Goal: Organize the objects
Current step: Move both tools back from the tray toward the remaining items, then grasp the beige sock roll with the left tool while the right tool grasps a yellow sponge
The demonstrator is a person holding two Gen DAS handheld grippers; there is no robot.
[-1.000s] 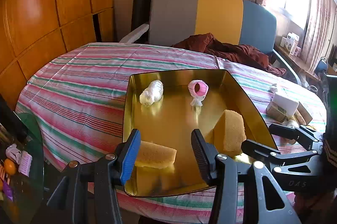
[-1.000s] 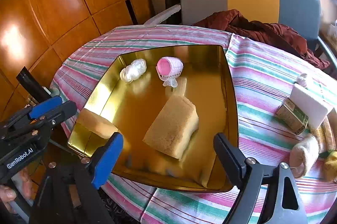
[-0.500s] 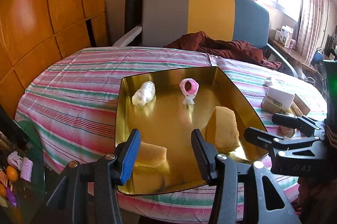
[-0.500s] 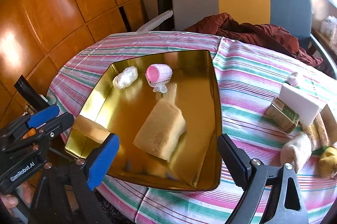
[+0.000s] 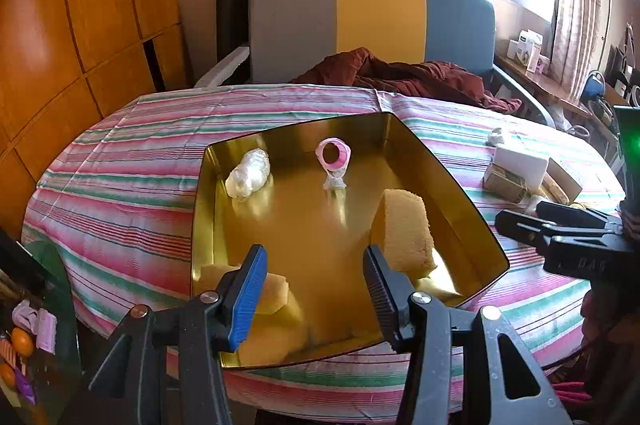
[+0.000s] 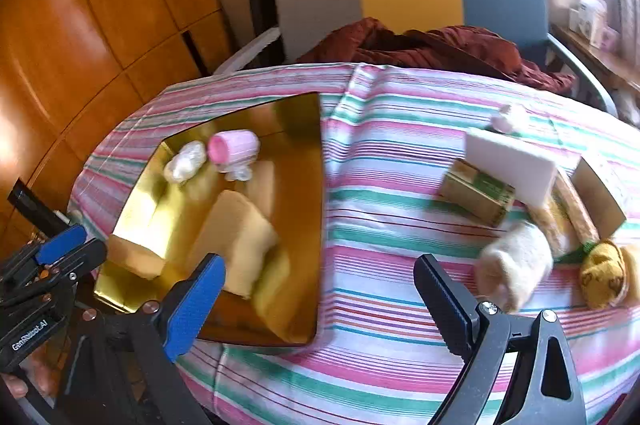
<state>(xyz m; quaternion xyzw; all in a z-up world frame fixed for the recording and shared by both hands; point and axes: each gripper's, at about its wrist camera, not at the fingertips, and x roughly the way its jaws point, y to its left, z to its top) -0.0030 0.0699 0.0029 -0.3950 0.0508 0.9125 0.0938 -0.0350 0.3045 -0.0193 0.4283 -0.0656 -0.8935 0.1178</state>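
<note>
A gold tray [image 5: 444, 177] [image 6: 304, 161] lies on the striped tablecloth. It holds a white wrapped bundle [image 5: 249, 174] [image 6: 185, 161], a pink roller [image 5: 333, 157] [image 6: 235, 147], a tall yellow sponge [image 5: 404, 229] [image 6: 236, 245] and a second sponge [image 5: 276, 291] [image 6: 134, 257] at its near left corner. My left gripper [image 5: 316, 289] is open and empty over the tray's near edge. My right gripper [image 6: 316, 309] is open and empty, over the cloth by the tray's right edge. Loose items lie right of the tray: a white block [image 6: 510, 165], a green-brown box [image 6: 478, 195], a cream sock [image 6: 514, 265], a yellow sock [image 6: 604, 273].
A grey, yellow and blue chair [image 5: 368, 25] with a dark red cloth [image 5: 404, 75] stands behind the table. Wood panelling [image 5: 80, 25] is on the left. A small white item [image 6: 508, 119] lies at the far right of the cloth. The right gripper [image 5: 560, 229] shows in the left wrist view.
Both grippers have pulled back from the tray. The right gripper has swung to the right, so the loose items on the cloth now sit ahead of it. Both stay open.
</note>
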